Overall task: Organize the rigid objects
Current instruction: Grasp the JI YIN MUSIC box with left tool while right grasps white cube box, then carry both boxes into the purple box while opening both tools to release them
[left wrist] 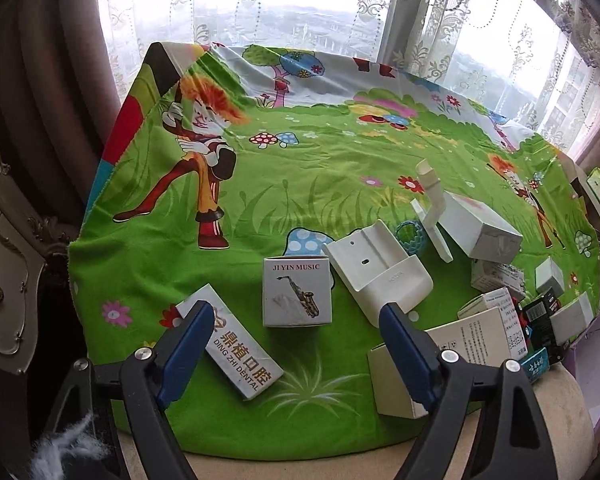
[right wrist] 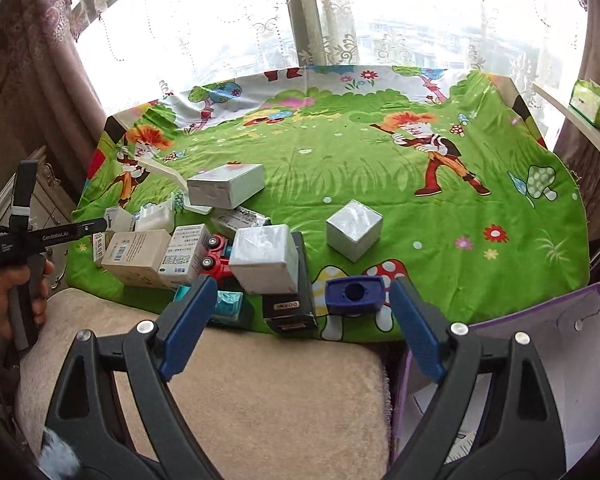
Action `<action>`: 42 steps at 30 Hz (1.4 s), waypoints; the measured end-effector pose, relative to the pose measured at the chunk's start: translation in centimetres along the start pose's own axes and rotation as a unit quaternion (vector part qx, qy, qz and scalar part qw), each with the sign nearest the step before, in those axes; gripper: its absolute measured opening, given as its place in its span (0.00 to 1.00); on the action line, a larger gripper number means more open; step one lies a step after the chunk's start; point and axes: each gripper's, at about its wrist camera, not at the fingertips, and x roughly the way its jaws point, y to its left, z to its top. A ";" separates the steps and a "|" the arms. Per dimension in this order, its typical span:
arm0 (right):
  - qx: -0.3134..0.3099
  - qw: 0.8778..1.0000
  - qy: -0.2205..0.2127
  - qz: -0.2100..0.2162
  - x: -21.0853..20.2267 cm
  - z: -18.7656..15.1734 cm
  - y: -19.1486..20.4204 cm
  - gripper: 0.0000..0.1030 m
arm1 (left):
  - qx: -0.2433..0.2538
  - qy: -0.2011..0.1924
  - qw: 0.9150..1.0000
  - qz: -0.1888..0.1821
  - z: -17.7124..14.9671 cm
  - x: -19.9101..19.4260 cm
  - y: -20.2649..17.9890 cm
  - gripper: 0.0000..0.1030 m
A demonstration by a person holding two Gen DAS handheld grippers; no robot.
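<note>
Left gripper [left wrist: 296,322]: jaws wide apart, nothing between them, above the saxophone box [left wrist: 297,291] and the dental box [left wrist: 236,350].
Right gripper [right wrist: 302,300]: jaws spread, empty, over the blue block [right wrist: 354,295] at the cloth's near edge.
Boxes: piled at the green cloth's [right wrist: 340,168] near left.
Purple bin [right wrist: 540,360]: lower right.

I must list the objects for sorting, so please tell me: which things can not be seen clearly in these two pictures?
- Purple box, right wrist view: cut off by the picture edge and the right gripper; its contents are unclear.
- Red toy vehicle, right wrist view: mostly hidden behind white boxes.
- Teal packet, right wrist view: partly covered by a finger; print unreadable.
- Boxes at the right, left wrist view: crowded and small; labels unreadable.
</note>
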 end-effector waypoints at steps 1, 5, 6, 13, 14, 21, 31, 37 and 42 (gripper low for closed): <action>-0.008 1.000 0.002 -0.003 0.4 0.2 0.5 0.87 | 0.000 0.002 1.000 0.003 0.2 0.3 0.0 0.83; -0.016 1.000 0.012 -0.010 1.8 0.8 1.6 0.87 | 0.005 0.012 1.000 0.017 0.7 1.5 -0.1 0.83; -0.019 1.000 0.015 -0.015 2.1 0.9 1.9 0.87 | 0.005 0.014 1.000 0.021 0.8 1.7 -0.1 0.83; -0.038 0.998 0.032 -0.044 4.3 1.3 2.9 0.87 | 0.016 0.038 0.999 0.032 1.1 3.7 -0.6 0.62; -0.040 0.997 0.036 -0.047 4.6 1.3 3.0 0.87 | 0.017 0.043 0.998 0.032 1.1 3.9 -0.6 0.58; -0.045 0.997 0.051 -0.045 5.4 0.8 3.1 0.44 | 0.006 0.030 0.999 0.031 0.9 3.0 -0.3 0.41; -0.052 0.998 0.003 -0.041 3.2 0.7 3.6 0.43 | -0.041 -0.041 0.998 0.009 -0.6 -2.6 -0.9 0.41; -0.032 0.998 -0.020 -0.040 1.1 -0.1 3.0 0.43 | -0.042 -0.080 0.995 -0.043 -2.9 -6.6 -3.8 0.41; -0.011 0.999 -0.032 -0.035 -0.8 -0.9 2.1 0.43 | -0.034 -0.085 0.990 -0.106 -4.8 -8.4 -7.1 0.41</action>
